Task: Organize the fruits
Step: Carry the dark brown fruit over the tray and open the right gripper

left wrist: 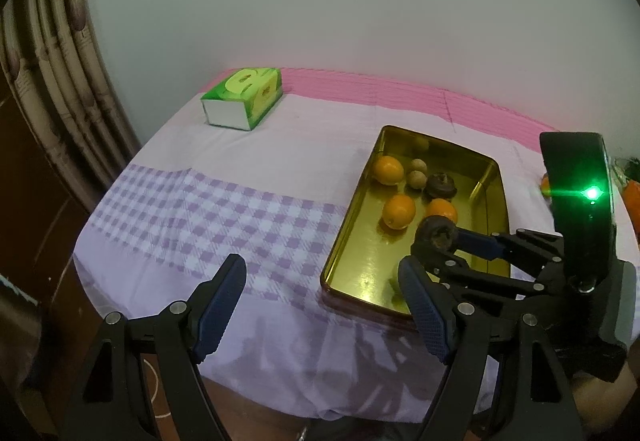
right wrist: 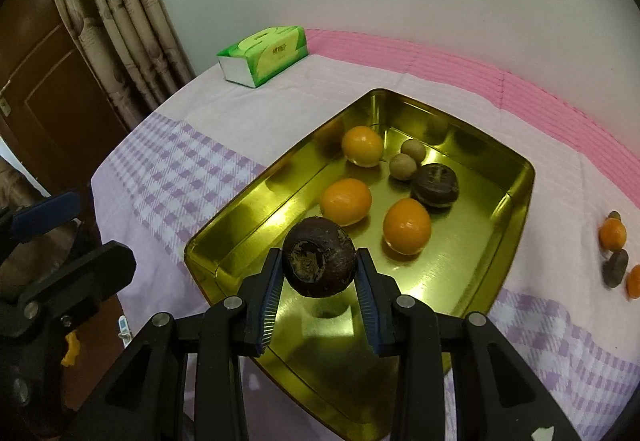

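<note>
1. Dark round fruit point(right wrist: 319, 262) is held between the two fingers of the right gripper point(right wrist: 319, 283), above the near end of the gold tray point(right wrist: 516, 201). The pads press on its left and right sides, near the widest part.
2. I judge it small, light and firm: the skin looks rough and dry, with a flat scar facing the camera, so it should not slip easily. A hold across the middle, as now, seems safe; a hold nearer the top or bottom could let it pop out.
3. In the tray lie three oranges point(right wrist: 407, 226), two small tan fruits point(right wrist: 402, 167) and a second dark fruit point(right wrist: 435, 185). The oranges are smooth and round, so they may roll when touched on the shiny metal floor.
4. More fruits point(right wrist: 612, 235) wait on the cloth to the right of the tray, well apart from it.
5. Left gripper point(left wrist: 322, 305) has its jaws wide and holds nothing; it hovers over the checked tablecloth point(left wrist: 224, 217), beside the near left corner of the tray.
6. A green tissue box point(right wrist: 264, 55) stands at the far corner of the table.
</note>
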A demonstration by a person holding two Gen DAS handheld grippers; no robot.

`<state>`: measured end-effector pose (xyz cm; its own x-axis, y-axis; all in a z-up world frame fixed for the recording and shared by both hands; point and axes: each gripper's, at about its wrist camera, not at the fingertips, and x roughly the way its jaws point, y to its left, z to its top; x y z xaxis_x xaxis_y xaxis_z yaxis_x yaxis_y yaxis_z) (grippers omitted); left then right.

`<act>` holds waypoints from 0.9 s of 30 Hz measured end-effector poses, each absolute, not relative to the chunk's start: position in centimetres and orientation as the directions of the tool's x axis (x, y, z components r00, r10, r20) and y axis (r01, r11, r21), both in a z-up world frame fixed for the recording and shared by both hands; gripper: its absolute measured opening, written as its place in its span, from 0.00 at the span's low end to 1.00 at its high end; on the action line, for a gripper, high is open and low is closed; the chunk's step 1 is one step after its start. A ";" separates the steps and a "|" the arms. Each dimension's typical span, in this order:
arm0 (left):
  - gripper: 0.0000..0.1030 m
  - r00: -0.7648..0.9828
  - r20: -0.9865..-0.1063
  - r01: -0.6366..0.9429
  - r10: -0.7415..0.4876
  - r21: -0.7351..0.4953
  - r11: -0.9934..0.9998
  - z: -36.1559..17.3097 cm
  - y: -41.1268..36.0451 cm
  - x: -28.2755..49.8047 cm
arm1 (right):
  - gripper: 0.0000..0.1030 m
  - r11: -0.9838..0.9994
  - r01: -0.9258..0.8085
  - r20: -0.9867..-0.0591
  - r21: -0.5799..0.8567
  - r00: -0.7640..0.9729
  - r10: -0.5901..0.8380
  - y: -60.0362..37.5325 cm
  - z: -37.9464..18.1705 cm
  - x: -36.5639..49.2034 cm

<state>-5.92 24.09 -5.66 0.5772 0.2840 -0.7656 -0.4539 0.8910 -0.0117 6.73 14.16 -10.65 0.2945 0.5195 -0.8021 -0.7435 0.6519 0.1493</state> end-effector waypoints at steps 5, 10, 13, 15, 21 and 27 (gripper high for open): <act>0.76 0.568 -0.770 -0.472 0.292 -0.014 0.881 -5.7 24.7 -6.0 | 0.32 0.651 -0.745 -0.807 0.146 0.291 0.514 14.5 -10.9 6.7; 0.76 0.555 -0.766 -0.515 0.325 -0.010 0.857 -5.6 25.6 -6.4 | 0.32 0.652 -0.744 -0.812 0.146 0.287 0.508 14.9 -11.2 6.7; 0.77 0.549 -0.765 -0.538 0.337 -0.014 0.843 -5.5 26.2 -6.7 | 0.32 0.652 -0.745 -0.813 0.144 0.286 0.507 15.2 -11.2 6.7; 0.77 0.542 -0.760 -0.558 0.359 -0.007 0.830 -5.4 26.5 -6.9 | 0.32 0.652 -0.744 -0.814 0.146 0.285 0.507 15.4 -11.2 6.8; 0.77 0.542 -0.753 -0.605 0.373 -0.041 0.795 -5.0 27.8 -7.7 | 0.32 0.653 -0.742 -0.816 0.149 0.281 0.505 15.7 -11.4 6.8; 0.77 0.536 -0.758 -0.599 0.372 -0.031 0.800 -5.1 27.6 -7.5 | 0.32 0.651 -0.744 -0.819 0.150 0.276 0.503 16.1 -11.7 6.7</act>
